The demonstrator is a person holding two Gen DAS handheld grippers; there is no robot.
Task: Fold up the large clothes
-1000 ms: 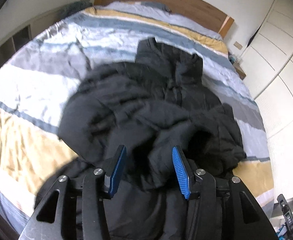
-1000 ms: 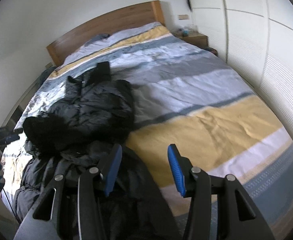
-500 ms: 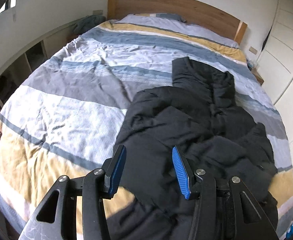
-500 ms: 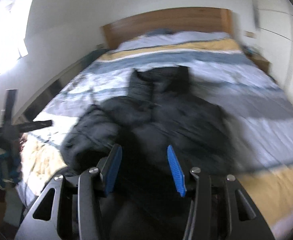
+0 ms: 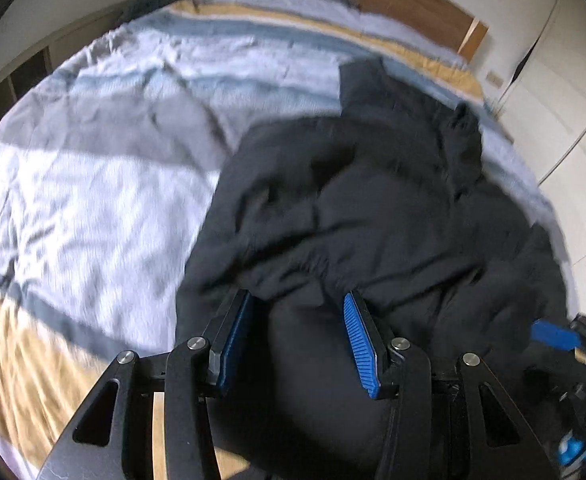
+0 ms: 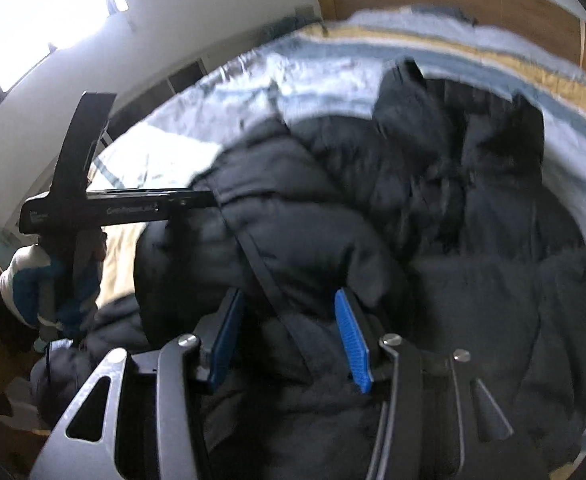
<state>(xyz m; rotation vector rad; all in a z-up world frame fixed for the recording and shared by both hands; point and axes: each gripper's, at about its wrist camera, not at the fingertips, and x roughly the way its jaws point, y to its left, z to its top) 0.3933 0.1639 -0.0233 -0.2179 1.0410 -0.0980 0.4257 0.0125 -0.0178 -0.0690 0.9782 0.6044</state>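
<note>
I judge the fold barely begun: the black jacket [image 5: 373, 208] lies rumpled in a heap on the bed [image 5: 93, 184], filling the centre and right of both frames, with no clean crease or squared edge anywhere. My left hand-held gripper [image 5: 297, 336] and right hand-held gripper [image 6: 289, 336] both stand with jaws apart, over the near fabric, clamping nothing. Spreading it flat and every fold remain.
</note>
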